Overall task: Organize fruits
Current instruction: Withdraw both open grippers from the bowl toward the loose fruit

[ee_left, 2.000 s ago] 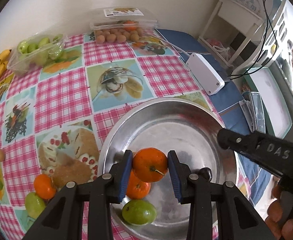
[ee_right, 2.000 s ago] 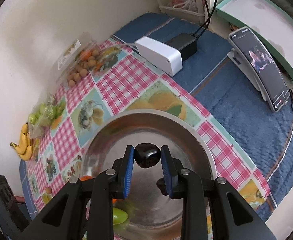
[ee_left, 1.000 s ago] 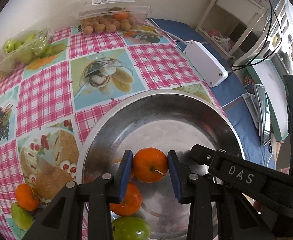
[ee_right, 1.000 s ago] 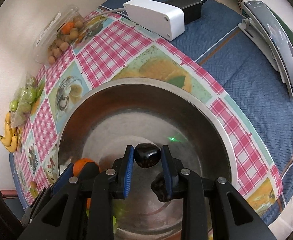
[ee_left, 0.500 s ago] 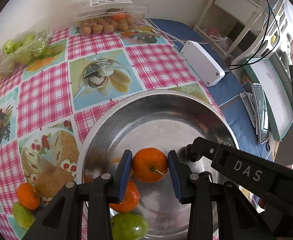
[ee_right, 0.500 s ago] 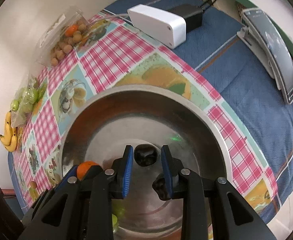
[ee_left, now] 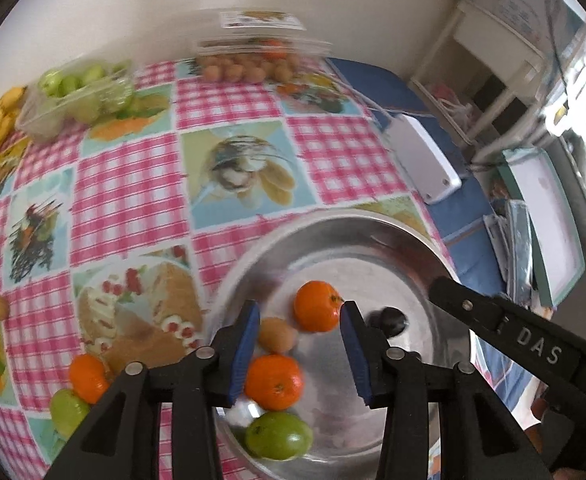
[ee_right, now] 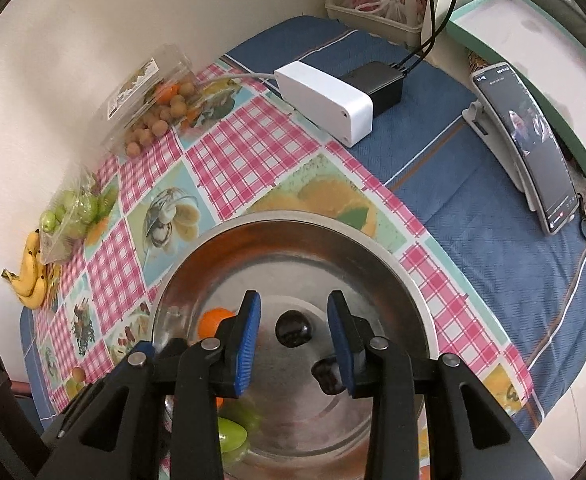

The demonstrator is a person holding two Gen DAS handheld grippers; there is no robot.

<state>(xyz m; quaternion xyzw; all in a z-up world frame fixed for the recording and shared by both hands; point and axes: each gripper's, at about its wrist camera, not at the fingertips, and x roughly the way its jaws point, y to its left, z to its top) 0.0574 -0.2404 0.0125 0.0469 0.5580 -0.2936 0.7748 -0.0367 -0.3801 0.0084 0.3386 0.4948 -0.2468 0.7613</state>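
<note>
Both drops look done — left hand-held gripper (ee_left: 299,336) opening clear of the orange (ee_left: 317,306), right hand-held gripper (ee_right: 294,330) opening above the dark plum (ee_right: 293,329), both fruits lying loose in the steel bowl (ee_right: 397,264) — the collection point on the surface (ee_left: 133,184).

left gripper (ee_left: 299,344): opening, angled down | right gripper (ee_right: 293,338): opening, angled down

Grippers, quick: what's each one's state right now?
Left gripper: opening, empty, orange released into bowl.
Right gripper: opening, empty, dark fruit dropped.
</note>
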